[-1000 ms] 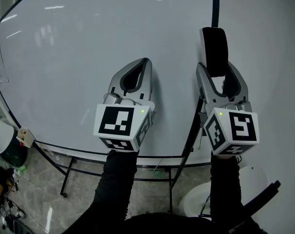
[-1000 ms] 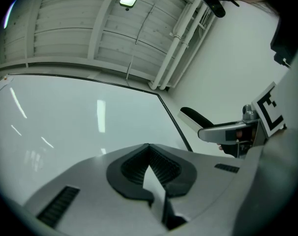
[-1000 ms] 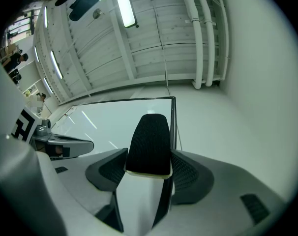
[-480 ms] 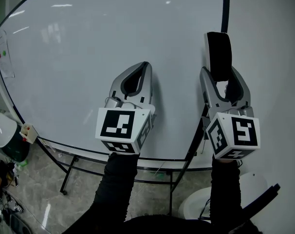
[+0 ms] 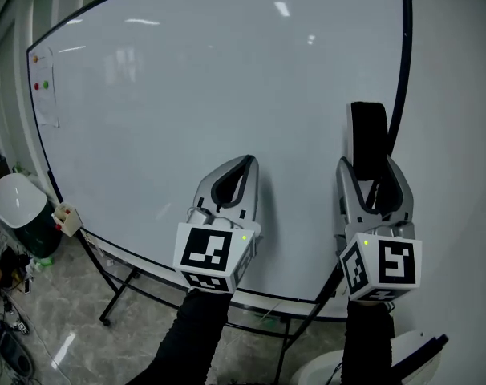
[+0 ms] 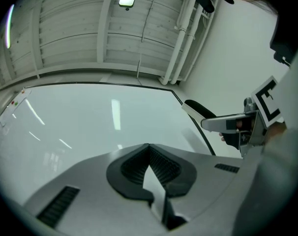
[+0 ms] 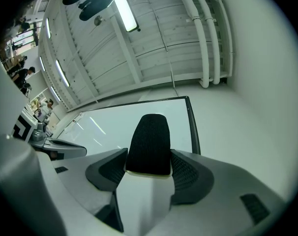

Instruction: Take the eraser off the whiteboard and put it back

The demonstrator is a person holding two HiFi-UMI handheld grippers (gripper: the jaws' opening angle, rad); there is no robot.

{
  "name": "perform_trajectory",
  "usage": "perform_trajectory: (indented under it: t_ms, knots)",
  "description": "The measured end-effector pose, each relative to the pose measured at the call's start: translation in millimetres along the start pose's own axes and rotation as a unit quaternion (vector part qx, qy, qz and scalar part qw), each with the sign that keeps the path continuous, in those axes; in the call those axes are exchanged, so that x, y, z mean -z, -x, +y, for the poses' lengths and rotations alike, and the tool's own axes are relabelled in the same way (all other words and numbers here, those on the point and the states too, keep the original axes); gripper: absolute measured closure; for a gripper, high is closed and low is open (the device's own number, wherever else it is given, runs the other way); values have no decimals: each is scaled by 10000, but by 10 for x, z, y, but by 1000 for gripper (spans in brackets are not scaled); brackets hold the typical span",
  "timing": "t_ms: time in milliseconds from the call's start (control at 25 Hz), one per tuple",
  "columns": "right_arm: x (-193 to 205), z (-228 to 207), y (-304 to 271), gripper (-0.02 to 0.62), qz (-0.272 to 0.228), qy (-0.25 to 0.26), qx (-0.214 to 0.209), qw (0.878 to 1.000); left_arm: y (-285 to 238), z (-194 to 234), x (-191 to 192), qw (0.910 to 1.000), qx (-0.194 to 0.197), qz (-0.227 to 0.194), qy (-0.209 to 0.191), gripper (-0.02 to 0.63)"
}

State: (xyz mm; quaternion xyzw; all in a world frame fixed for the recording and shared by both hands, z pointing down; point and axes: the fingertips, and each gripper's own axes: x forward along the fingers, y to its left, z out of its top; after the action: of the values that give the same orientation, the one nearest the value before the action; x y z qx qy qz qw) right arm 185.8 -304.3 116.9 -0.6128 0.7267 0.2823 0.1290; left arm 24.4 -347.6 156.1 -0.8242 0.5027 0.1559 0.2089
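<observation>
The black eraser (image 5: pixel 370 139) with a pale base stands upright between the jaws of my right gripper (image 5: pixel 371 171), which is shut on it. It hangs in front of the whiteboard's (image 5: pixel 187 95) black right frame, and I cannot tell if it touches. The right gripper view shows the eraser (image 7: pixel 150 141) clamped by both ribbed pads of that gripper (image 7: pixel 149 159), pointing at the board's top right corner. My left gripper (image 5: pixel 245 163) is shut and empty, its tips together before the board's lower middle. In the left gripper view its jaws (image 6: pixel 149 146) meet, and the eraser (image 6: pixel 198 109) shows at the right.
The whiteboard stands on a black metal stand (image 5: pixel 115 291) over a tiled floor. A white-lidded bin (image 5: pixel 14 211) sits at the lower left, a small box (image 5: pixel 65 216) on the board's lower left corner. Red and green magnets (image 5: pixel 41 72) mark its upper left.
Both grippers now sit lower in the head view, and more of the board, with its top right corner, shows. The eraser stays in the right gripper.
</observation>
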Motion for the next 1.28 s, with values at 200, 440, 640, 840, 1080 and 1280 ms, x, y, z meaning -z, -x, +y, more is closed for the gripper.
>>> perform_trajectory:
  t_ms: [200, 440, 640, 840, 1080, 1280]
  knots:
    - [-53, 186, -164, 318, -137, -2, -347, 9993, 132, 157, 44, 9993, -310, 144, -142, 600]
    - [-88, 507, -329, 318, -265, -110, -850, 9960, 323, 373, 88, 9960, -783, 305, -305, 600]
    - [-209, 754, -463, 318, -475, -264, -1162, 9917, 425, 556, -27, 9920, -1072, 373, -553, 600]
    - [-242, 1127, -633, 318, -581, -379, -1406, 9876, 512, 903, -184, 9872, -1332, 336, -806, 600]
    - [-261, 1604, -829, 318, -672, -217, -1436, 9871, 616, 1417, -236, 9858, -1390, 188, -918, 600]
    - [-395, 2018, -1121, 318, -775, -99, -1234, 9893, 596, 1929, -269, 9887, -1206, 67, -891, 600]
